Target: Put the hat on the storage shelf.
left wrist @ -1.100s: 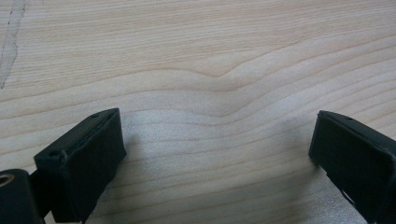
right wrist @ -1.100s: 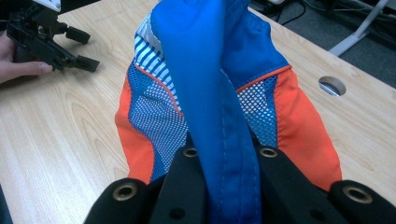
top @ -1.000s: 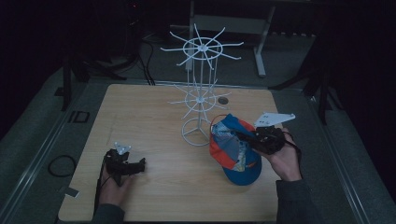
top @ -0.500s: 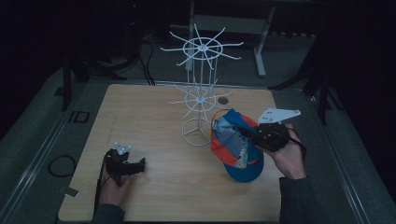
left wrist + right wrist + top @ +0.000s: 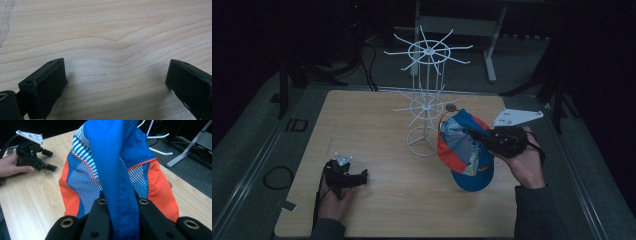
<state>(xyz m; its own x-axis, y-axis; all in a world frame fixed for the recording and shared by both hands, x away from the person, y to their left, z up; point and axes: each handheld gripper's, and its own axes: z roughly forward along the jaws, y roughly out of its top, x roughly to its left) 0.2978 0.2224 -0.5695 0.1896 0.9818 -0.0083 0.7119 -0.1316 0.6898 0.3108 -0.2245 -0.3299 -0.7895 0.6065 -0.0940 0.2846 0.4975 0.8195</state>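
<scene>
The right hand comes in over the bench's right edge, palm turned inward, holding the right gripper roughly level and aimed leftward toward the middle of the pale wooden bench. Its jaws are clamped tight on a blue, orange and white baseball cap with mesh panels; in the right gripper view a fold of the cap's blue fabric runs up between the two black jaws, pinched close.

The cap hangs from that grip above the bench's right half, just beside the round foot of the white wire display stand with spoked tiers, nearer the right edge than the stand is. Whether it clears the wood cannot be told. Its crown shows orange side panels, blue-and-white mesh and a striped patch near the top; the blue brim droops at the lower end. The cap's long axis runs steeply, top end toward the far edge and the stand, brim end pointing down toward the near edge.

The left hand rests low near the bench's near-left corner, holding the left gripper pointing right. Its jaws stand wide apart with bare wood grain between them.
</scene>
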